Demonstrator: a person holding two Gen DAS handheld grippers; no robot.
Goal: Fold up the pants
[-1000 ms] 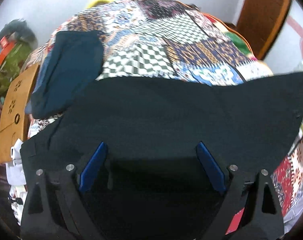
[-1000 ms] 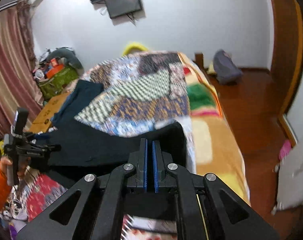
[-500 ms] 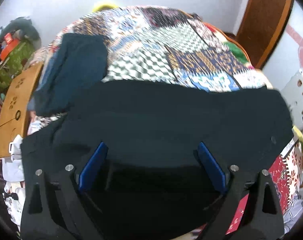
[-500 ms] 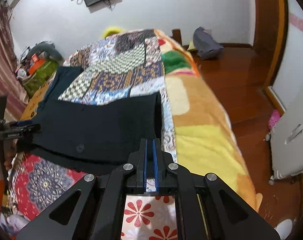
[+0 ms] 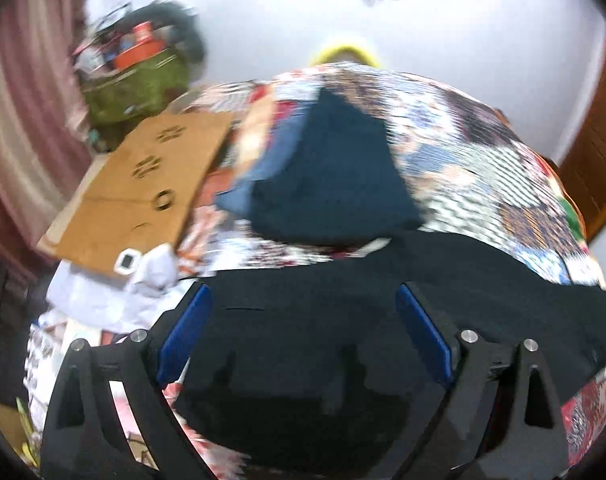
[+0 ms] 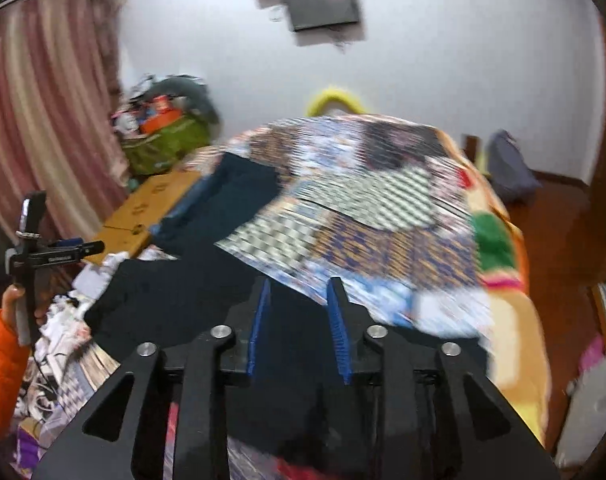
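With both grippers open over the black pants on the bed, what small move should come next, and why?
Probably lower the left gripper and close it on the near edge of the black pants. Both it and the right gripper are open and hold nothing, and the pants lie spread on the patchwork quilt, ready for another fold.

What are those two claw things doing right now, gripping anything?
Left gripper: open, holding nothing, over the black pants.
Right gripper: open, holding nothing, also over the pants.

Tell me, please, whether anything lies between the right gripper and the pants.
Nothing visible does: the right gripper is open directly over the black pants on the quilt, with only air between them.
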